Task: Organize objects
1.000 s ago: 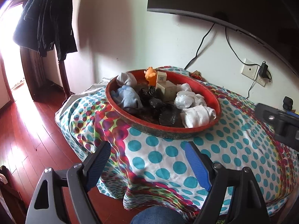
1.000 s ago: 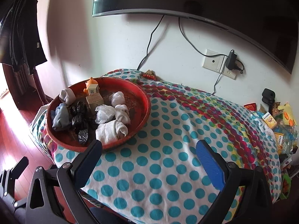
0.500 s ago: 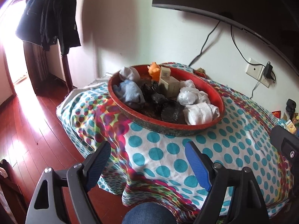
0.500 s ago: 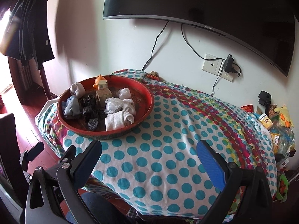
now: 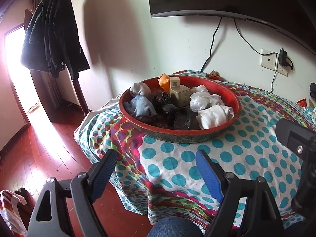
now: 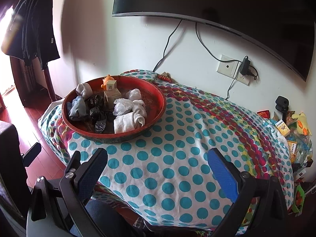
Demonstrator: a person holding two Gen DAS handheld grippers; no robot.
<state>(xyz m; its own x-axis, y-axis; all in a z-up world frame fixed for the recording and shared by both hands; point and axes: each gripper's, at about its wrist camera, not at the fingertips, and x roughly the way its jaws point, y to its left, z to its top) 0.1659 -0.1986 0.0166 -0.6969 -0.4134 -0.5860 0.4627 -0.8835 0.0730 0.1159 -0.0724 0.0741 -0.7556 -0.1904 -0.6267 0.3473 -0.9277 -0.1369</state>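
Both tongs, left tongs point(image 5: 156, 169) and right tongs point(image 6: 158, 167), gape wide and empty, having drawn back from the red basin point(image 6: 158, 106) at eleven o'clock, apparently full, on the worktop point(image 6: 177, 158).

Black tool point(image 6: 158, 171) frames, blue ribbed pads point(image 6: 222, 172), silver screws, denim knee point(image 5: 173, 226).

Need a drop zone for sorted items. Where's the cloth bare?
Free: the dotted cloth between the red tray and the snack pile, out to the near edge. Crowded: inside the tray and the far right edge by the wall socket.
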